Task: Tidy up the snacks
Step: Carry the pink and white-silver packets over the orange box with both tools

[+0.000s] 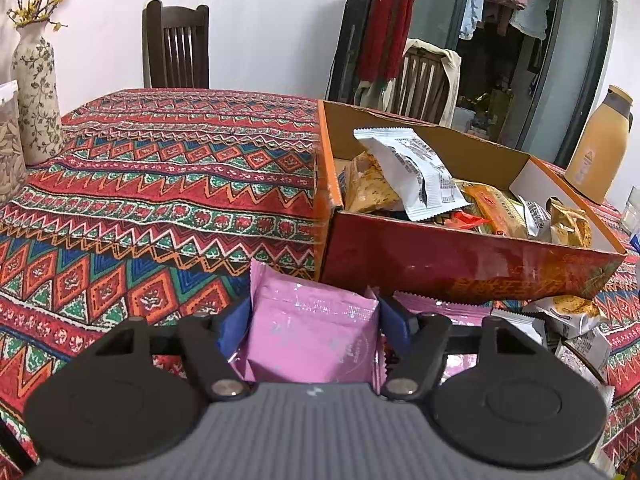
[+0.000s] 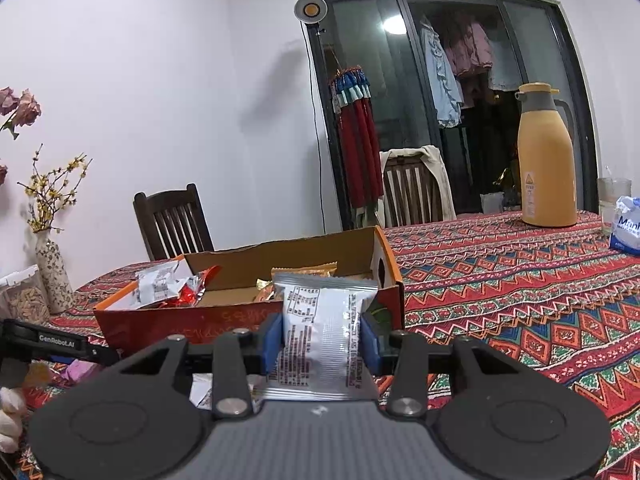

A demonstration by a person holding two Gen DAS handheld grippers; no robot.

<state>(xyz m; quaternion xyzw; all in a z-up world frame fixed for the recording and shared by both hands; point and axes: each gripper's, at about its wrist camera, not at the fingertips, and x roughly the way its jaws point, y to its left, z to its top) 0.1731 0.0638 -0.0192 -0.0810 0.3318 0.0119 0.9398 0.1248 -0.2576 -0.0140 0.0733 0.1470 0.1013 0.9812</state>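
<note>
Left claw [image 1: 314,316] grips a pink snack packet [image 1: 308,332] on the desk [image 1: 160,184]; right claw [image 2: 322,338] holds a silver packet [image 2: 320,336], both before the half-filled box [image 1: 460,264], apparently awaiting drop-off.

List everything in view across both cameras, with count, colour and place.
pink packet: one, pink, between the left gripper's pads, on the table in front of the box
white packet: one, silver-white with print, clamped in the right gripper, before the box
snack box: one, red-orange cardboard, open, on the tablecloth, holding mixed packets
loose packets: a few, white and orange, on the cloth at the box's right corner
tablecloth: one, red patterned, covering the table
flask: one, yellow, far right of the table
vases: one, floral cream, with yellow sprigs, table's left edge
chairs: two, dark wood, behind the table
left gripper: black, blue pads
right gripper: black, blue pads
</note>
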